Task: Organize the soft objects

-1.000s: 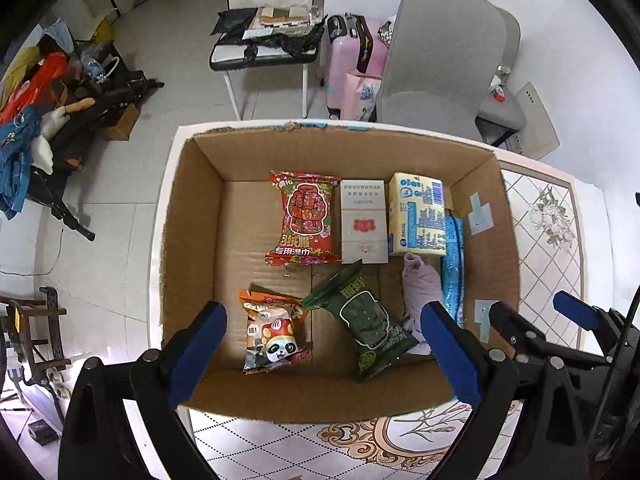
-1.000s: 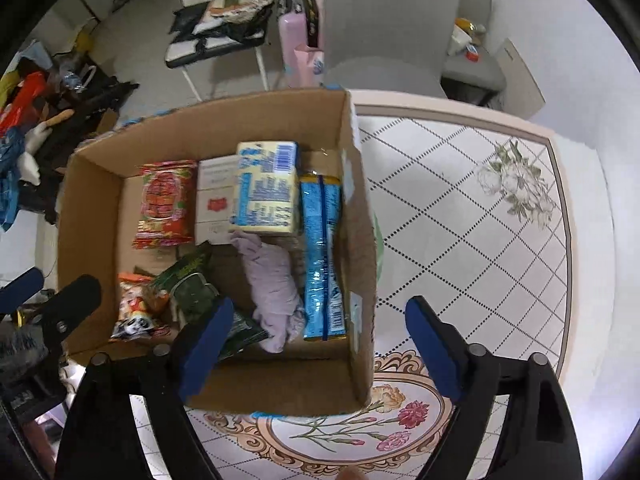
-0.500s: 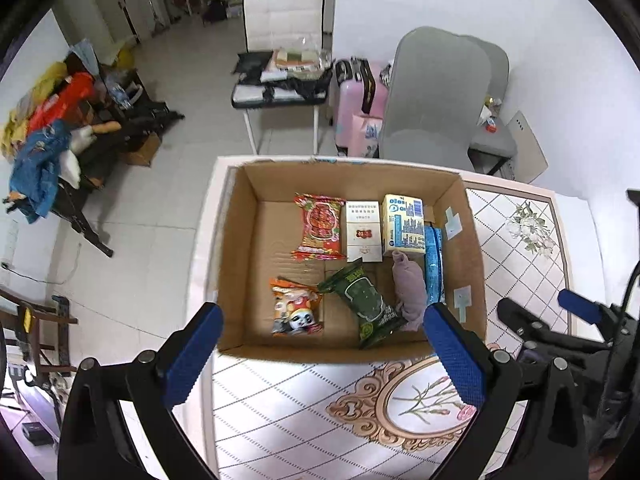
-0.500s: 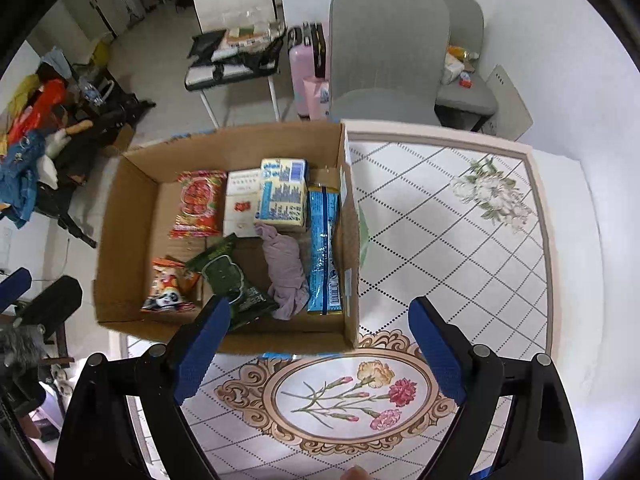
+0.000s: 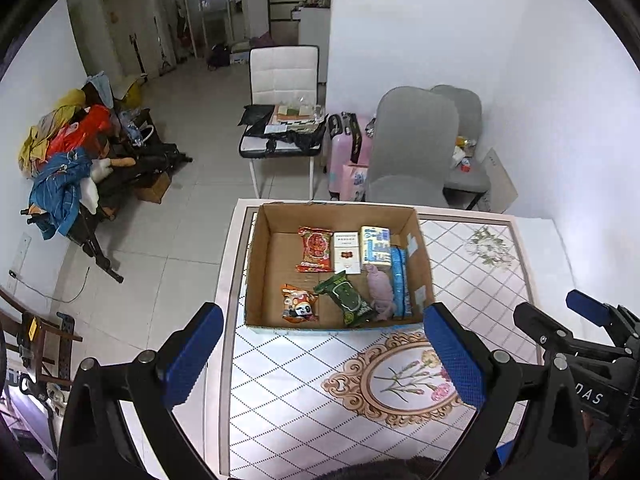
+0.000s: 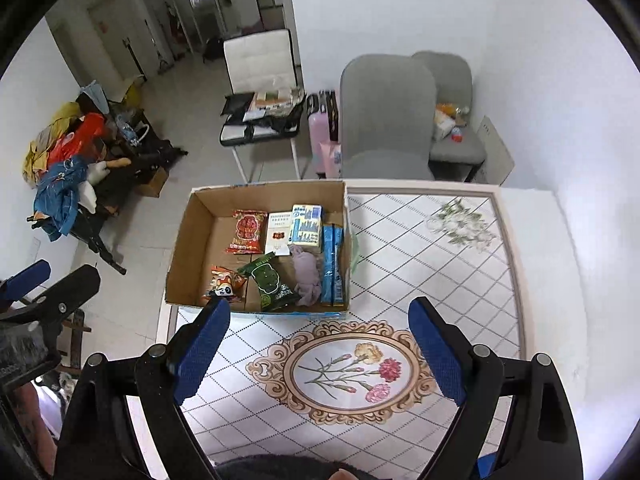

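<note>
An open cardboard box (image 5: pixel 256 280) (image 6: pixel 180 264) stands at the far left of the table. Inside lie a red packet (image 5: pixel 316 249), a white pack (image 5: pixel 346 252), a yellow-blue tissue pack (image 5: pixel 375 245), a blue pack (image 5: pixel 399 280), a lilac cloth (image 5: pixel 379 289) (image 6: pixel 307 276), a green packet (image 5: pixel 349 298) and a panda snack bag (image 5: pixel 298 303). My left gripper (image 5: pixel 320 356) is open and empty, high above the table's near side. My right gripper (image 6: pixel 318 348) is open and empty, also high and well back from the box.
The table has a white diamond-patterned cloth (image 6: pixel 400 264) with a flower medallion (image 6: pixel 344 372). Grey chairs (image 5: pixel 412 144) stand behind the table, and a white chair (image 5: pixel 282 120) with clutter further back. A pile of clothes (image 5: pixel 64 168) lies at the left wall.
Both grippers have risen and pulled back from the box, which looks much smaller now. Both stay open and empty. The items in the box have not moved.
</note>
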The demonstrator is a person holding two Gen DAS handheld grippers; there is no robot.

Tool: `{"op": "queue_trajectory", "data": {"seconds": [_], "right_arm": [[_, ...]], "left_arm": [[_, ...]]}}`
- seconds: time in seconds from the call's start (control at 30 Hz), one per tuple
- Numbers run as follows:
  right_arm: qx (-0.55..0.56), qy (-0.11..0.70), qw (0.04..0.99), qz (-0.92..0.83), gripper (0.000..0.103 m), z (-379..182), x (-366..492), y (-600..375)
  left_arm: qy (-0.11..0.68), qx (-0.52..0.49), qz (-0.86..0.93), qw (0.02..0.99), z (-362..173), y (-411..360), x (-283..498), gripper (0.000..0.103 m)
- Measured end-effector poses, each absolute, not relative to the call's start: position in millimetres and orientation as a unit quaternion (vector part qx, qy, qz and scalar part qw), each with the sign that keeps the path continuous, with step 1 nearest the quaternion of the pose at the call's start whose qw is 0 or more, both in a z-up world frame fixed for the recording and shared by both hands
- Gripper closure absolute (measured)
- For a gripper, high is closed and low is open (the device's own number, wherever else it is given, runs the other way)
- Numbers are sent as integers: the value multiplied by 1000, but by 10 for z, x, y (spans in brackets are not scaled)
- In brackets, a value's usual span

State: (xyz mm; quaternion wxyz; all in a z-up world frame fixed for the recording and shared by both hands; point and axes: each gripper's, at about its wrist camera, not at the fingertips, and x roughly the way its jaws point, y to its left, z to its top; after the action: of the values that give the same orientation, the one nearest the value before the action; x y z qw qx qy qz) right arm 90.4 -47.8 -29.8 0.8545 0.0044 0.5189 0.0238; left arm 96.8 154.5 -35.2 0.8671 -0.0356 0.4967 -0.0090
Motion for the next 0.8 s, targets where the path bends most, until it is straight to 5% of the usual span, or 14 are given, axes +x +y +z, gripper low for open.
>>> {"op": "queue_trajectory", "data": {"seconds": [0.8], "right_arm": [[-29,484,874,-1,10,508,213,-576]], "left_arm": [[479,-24,6,877,69,1409,439,0]]}}
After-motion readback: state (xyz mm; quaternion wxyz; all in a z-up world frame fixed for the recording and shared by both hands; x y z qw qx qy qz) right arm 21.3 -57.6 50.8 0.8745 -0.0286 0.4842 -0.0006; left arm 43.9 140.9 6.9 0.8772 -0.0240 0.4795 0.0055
